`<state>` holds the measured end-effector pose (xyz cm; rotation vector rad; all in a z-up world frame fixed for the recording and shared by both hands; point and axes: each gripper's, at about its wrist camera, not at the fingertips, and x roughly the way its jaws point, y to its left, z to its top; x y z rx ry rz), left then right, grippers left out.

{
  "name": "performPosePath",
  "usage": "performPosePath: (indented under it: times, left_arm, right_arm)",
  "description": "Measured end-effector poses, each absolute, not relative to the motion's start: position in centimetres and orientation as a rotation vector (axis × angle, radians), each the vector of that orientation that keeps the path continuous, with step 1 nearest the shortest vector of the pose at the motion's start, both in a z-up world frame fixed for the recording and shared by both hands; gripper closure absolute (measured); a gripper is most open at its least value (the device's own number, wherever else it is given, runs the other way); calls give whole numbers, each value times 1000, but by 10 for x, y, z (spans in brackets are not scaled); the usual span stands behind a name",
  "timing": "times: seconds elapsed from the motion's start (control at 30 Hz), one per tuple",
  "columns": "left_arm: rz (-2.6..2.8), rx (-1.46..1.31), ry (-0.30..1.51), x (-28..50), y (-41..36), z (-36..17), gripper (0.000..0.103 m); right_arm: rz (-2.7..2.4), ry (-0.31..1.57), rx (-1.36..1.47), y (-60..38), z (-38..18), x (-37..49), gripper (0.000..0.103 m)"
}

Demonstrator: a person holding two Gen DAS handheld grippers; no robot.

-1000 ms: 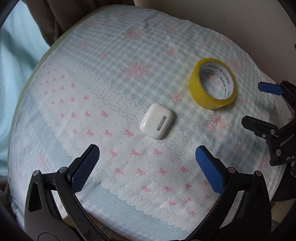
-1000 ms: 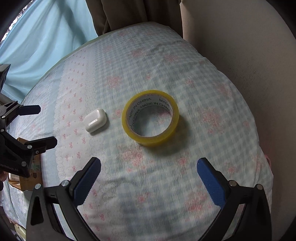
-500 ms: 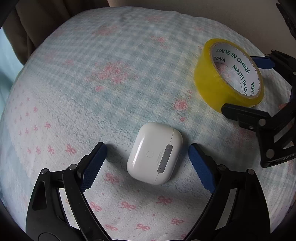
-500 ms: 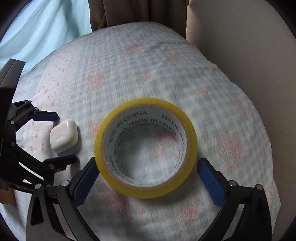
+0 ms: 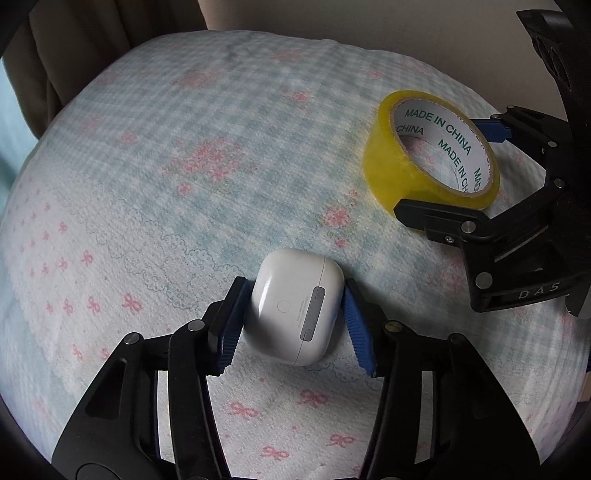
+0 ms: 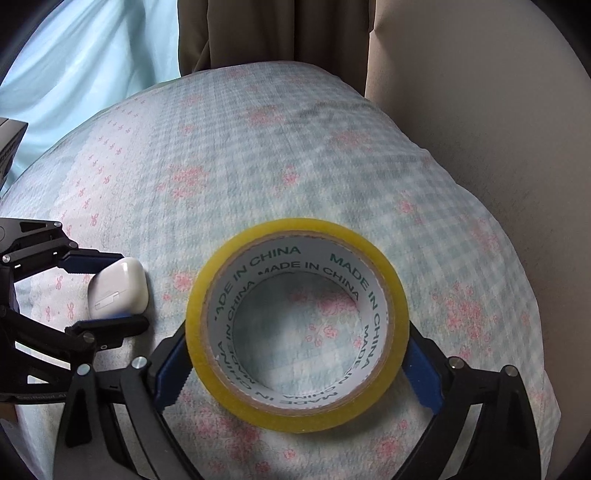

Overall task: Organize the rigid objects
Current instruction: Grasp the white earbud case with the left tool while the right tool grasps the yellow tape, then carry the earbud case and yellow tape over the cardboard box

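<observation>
A white earbud case [image 5: 293, 306] lies on the patterned pillow [image 5: 184, 166]. My left gripper [image 5: 295, 325] is shut on it, both blue pads against its sides; the case also shows in the right wrist view [image 6: 118, 293]. A yellow tape roll [image 6: 295, 317] printed MADE IN CHINA lies flat to the right of the case. My right gripper [image 6: 295, 365] is shut on the roll, pads touching its outer rim on both sides; the roll also shows in the left wrist view [image 5: 432, 155].
A beige cushion or wall [image 6: 480, 110] rises behind and right of the pillow. Brown curtains [image 6: 277, 33] hang at the back. Light blue fabric [image 6: 92, 66] lies to the left.
Both grippers moved forward and closed: the left onto the earbud case, the right onto the tape roll. Both were open a second ago.
</observation>
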<state>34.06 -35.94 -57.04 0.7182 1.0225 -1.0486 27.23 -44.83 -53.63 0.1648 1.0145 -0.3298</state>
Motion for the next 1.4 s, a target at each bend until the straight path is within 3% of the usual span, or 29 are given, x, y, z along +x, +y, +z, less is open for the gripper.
performPosePath:
  times: [0.4, 0.53, 0.83, 1.1, 1.4]
  left_arm:
    - [-1035, 646, 1041, 343, -360, -530, 63]
    - [-1023, 596, 1086, 346, -355, -517, 84]
    - [-978, 444, 1188, 352, -340, -511, 84]
    - [-955, 406, 1122, 329, -317, -433, 84]
    - [-886, 281, 1075, 304, -236, -310, 84]
  right_arm:
    - [-344, 989, 201, -455, -507, 264, 7]
    - [-349, 969, 215, -456, -486, 259, 7]
    - [-344, 930, 209, -448, -451, 242, 7]
    - [-332, 891, 202, -432, -402, 224, 7]
    - [-292, 867, 154, -374, -291, 204, 7]
